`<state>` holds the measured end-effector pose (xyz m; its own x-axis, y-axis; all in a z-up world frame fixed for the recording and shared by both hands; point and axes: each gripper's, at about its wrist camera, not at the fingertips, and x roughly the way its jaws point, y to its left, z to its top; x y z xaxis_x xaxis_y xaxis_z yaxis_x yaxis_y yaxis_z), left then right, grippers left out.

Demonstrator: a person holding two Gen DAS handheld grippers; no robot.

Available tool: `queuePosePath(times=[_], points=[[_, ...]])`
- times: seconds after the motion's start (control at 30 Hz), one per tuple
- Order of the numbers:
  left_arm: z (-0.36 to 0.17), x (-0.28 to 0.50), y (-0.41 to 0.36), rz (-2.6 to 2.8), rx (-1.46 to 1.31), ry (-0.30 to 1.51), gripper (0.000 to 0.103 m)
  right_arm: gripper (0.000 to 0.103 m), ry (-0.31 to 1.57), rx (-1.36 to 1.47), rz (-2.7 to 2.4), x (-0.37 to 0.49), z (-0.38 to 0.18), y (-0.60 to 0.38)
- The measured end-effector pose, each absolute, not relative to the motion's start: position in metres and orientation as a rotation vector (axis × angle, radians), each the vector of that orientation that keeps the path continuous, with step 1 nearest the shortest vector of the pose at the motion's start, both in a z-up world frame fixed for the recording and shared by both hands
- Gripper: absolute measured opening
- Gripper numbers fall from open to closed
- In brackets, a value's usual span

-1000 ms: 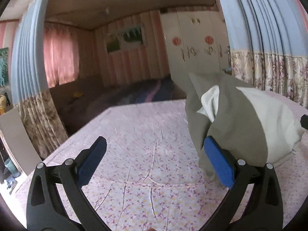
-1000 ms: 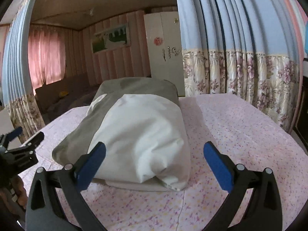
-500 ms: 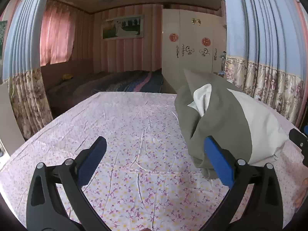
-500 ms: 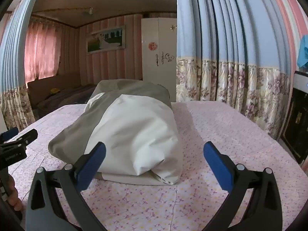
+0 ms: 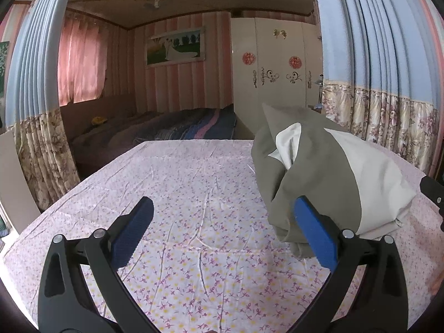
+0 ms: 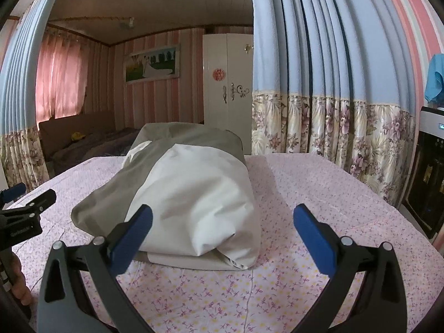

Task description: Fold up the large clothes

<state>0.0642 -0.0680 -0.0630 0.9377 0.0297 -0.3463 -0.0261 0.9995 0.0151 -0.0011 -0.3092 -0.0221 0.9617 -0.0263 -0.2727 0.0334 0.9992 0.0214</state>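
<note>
Here, a folded grey-and-white garment point(image 6: 191, 194) lies in a puffy bundle on a table covered with a pink floral cloth point(image 6: 305, 188), its white panel facing the right wrist camera and its grey part wrapping the far and left sides. The right gripper point(image 6: 222, 230) hovers just above the cloth in front of the bundle, its blue-padded fingers point(image 6: 312, 238) spread wide with nothing between them; the left pad overlaps the near edge of the garment in the picture, though contact cannot be confirmed. From the left wrist view, the same garment point(image 5: 319, 172) sits to the right of the left gripper point(image 5: 222, 227), whose blue pads point(image 5: 130, 230) are likewise parted and empty over the bare floral cloth point(image 5: 180, 183). The left gripper's right pad appears in front of the bundle's grey lower corner; whether it touches cannot be told. At the left edge of the right wrist view, the left gripper's black frame point(image 6: 22, 216) shows, with part of a hand point(image 6: 19, 283) beneath it. Behind the table hang blue curtains with floral hems point(image 6: 319, 83), and beyond them stand a white wardrobe point(image 5: 274, 77), a framed picture point(image 5: 176, 45) on a pink-striped wall, and a bed point(image 5: 166, 127).
</note>
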Motion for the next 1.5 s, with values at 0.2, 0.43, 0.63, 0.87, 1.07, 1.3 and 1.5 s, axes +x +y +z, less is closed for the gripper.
queuePosePath(times=[0.2, 0.43, 0.63, 0.87, 1.07, 1.3, 1.5], points=[[-0.0634, 0.0641, -0.0686, 0.026, 0.009, 0.357, 0.100, 0.101, 0.277, 0.028, -0.031, -0.0007, -0.0224, -0.3089], [-0.0652, 0.0653, -0.0703, 0.024, 0.019, 0.369, 0.100, 0.101, 0.275, 0.027, -0.031, -0.0011, -0.0222, -0.3086], [-0.0654, 0.0654, -0.0706, 0.025, 0.022, 0.371, 0.100, 0.101, 0.276, 0.028, -0.030, -0.0010, -0.0221, -0.3089], [-0.0653, 0.0653, -0.0701, 0.025, 0.024, 0.374, 0.100, 0.101, 0.277, 0.028, -0.031, -0.0009, -0.0220, -0.3087], [-0.0653, 0.0649, -0.0714, 0.019, 0.031, 0.379, 0.100, 0.101, 0.277, 0.028, -0.031, -0.0010, -0.0218, -0.3088], [-0.0634, 0.0584, -0.0702, 0.028, 0.035, 0.344, 0.100, 0.101, 0.280, 0.028, -0.031, -0.0009, -0.0222, -0.3091], [-0.0636, 0.0603, -0.0659, 0.027, 0.021, 0.349, 0.100, 0.101, 0.279, 0.028, -0.031, -0.0006, -0.0222, -0.3088]])
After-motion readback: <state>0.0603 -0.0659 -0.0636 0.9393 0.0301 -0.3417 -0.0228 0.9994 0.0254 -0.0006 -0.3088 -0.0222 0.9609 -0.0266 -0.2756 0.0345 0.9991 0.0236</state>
